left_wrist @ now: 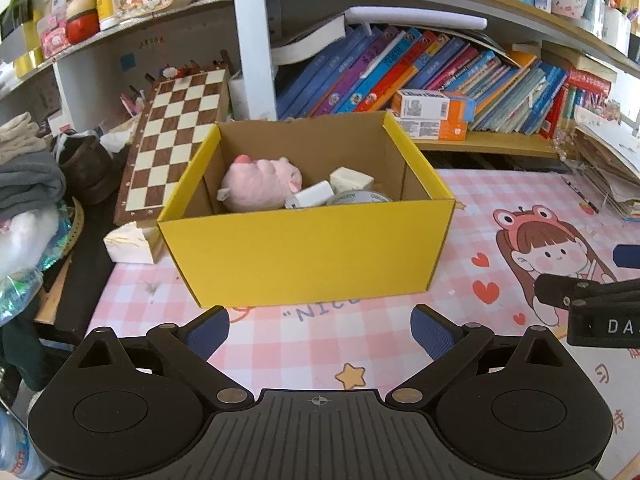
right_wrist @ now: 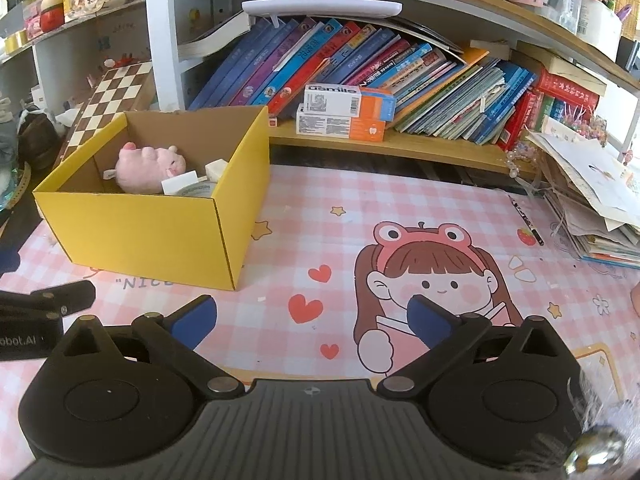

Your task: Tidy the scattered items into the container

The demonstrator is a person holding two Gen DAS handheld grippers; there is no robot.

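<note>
Both the left hand-held gripper (left_wrist: 320, 330) and the right hand-held gripper (right_wrist: 314, 320) hover released and empty over the counter (right_wrist: 320, 216), since the pink plush (left_wrist: 260, 184) and other items already lie inside the yellow box (left_wrist: 304, 248).

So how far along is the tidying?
Mostly done, it looks like. The yellow box already holds the pink plush, a white block, a white charger-like piece and a tape roll. Both the left claw and right claw are open and empty. Left: perhaps the pen on the mat.
</note>
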